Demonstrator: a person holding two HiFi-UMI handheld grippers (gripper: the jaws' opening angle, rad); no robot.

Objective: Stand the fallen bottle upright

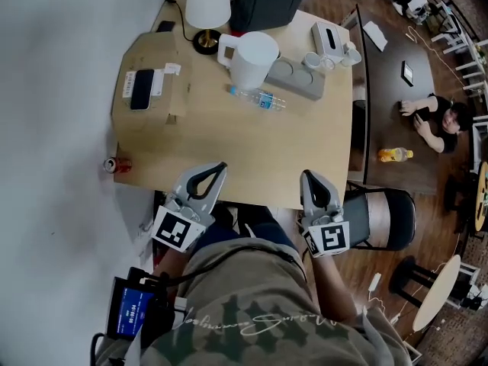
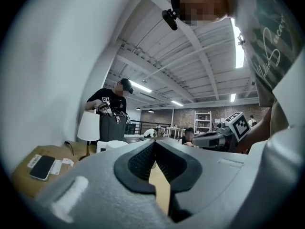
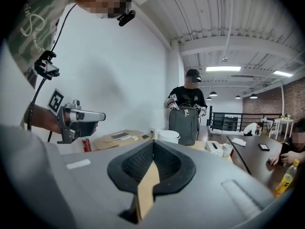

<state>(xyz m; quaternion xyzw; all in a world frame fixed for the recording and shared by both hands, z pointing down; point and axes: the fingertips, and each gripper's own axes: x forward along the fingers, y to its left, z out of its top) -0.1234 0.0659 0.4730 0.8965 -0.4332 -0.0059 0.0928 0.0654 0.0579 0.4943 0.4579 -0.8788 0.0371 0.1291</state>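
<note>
Clear bottle lies flat beside the white jug; left gripper and right gripper closed on nothing.

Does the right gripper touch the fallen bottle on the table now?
Apart. The head view shows the right gripper at the near edge of the table, the bottle lying far beyond it, bare wood between.

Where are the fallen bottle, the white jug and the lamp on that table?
fallen bottle [image 1: 255,97], head view, on its clear body beside the blue label.
white jug [image 1: 255,61], head view, on its round body.
lamp [image 1: 208,2], head view, on its white shade.
</note>
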